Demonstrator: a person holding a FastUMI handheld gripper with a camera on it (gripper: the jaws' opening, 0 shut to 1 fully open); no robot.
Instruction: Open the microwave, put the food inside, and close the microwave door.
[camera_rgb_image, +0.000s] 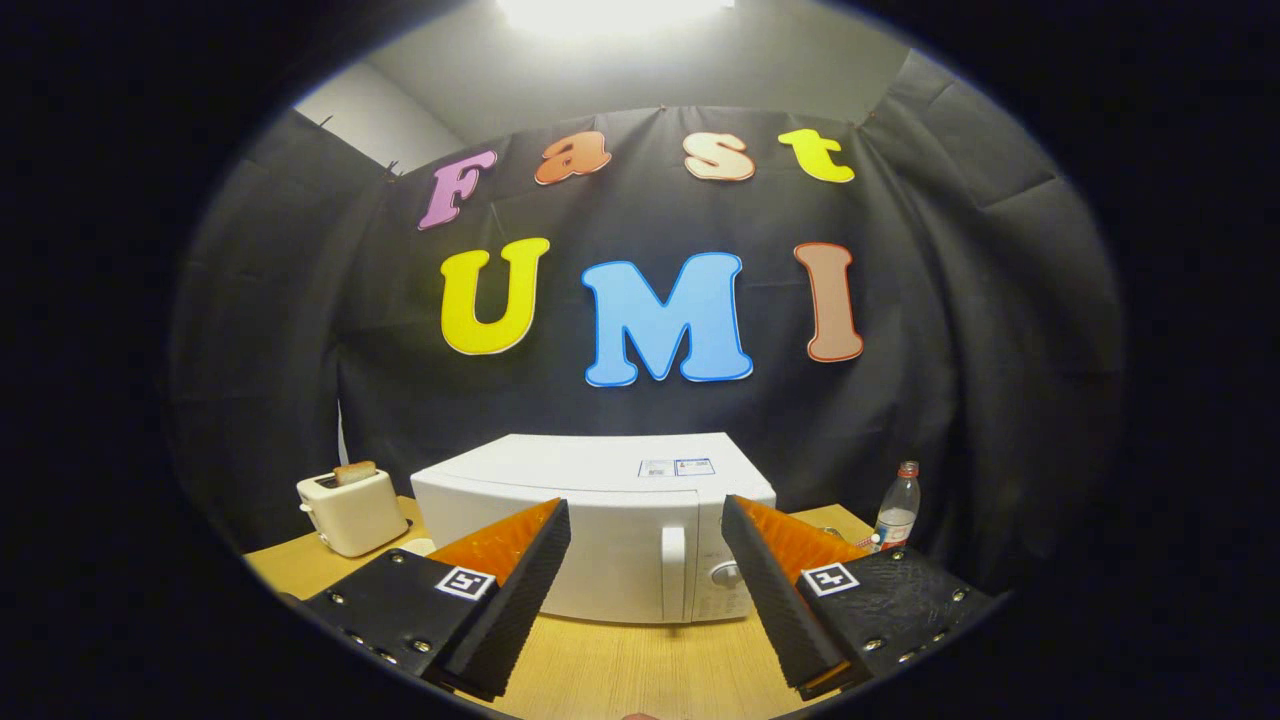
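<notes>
**One shut door, fingers apart, nothing grabbed**

Microwave (600, 530) sits on the wooden table (620, 670), straight ahead of the gripper (645, 590), door closed. Vertical handle (673, 572) is on the door's right side, just left of the knob (726, 574) on the control panel. Gripper is released: fingers spread wide, holding nothing, apart from the microwave, which shows in the gap between them.

Step in hand, by my read: open the door. Doing it well:
- line the gap up on the handle, which now sits slightly right of centre between the fingers
- go in level, close on the handle bar itself, not the knob next to it
- pull along the door's arc; hinge looks to be on the left, so swing out leftward
- light box, may slide on the table if yanked; pull slowly

Around it: toaster (350, 510) to the left with a slice of bread (355, 472) sticking up, probably the food. Something pale low on the table between toaster and microwave, can't tell what. Plastic bottle (897, 518) stands to the right, near the table's back edge.

Obstructions: table in front of the door is bare, so the swing looks free. Toaster stands near the left corner, could crowd a fully open door.
</notes>
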